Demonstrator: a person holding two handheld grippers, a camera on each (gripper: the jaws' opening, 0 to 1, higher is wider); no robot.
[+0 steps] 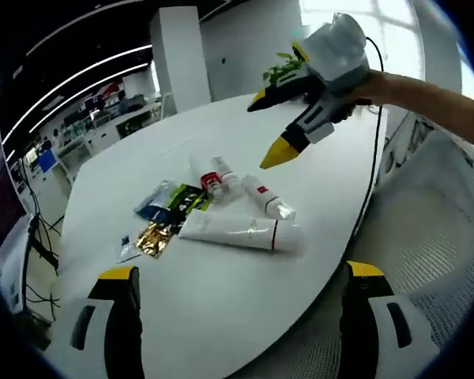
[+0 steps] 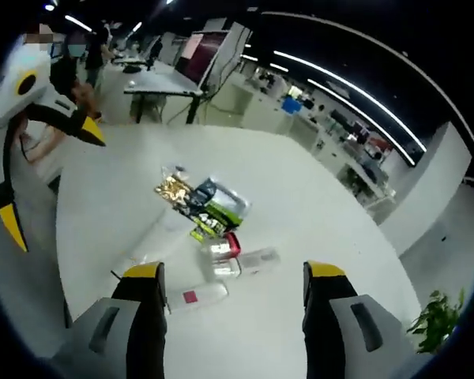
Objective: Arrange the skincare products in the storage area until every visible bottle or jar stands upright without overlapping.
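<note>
Nothing stands upright yet: the white tube (image 1: 241,231), small bottles (image 1: 267,197) and sachets (image 1: 167,207) lie clustered mid-table (image 1: 221,316), at twelve o'clock from the left gripper (image 1: 241,296) and right gripper (image 2: 231,292), both spread wide and empty, so the next move likely calls for grasping a lying bottle.

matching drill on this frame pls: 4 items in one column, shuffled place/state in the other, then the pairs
Items:
1. large white tube
2. gold sachet
3. right gripper
4. potted plant

States:
A. open, in the air above the table
B. lying flat, nearest the left gripper's jaws
C. off the table, by its far edge
D. lying at the left end of the pile, left gripper view

Pairs: 1-B, 2-D, 3-A, 4-C
</note>
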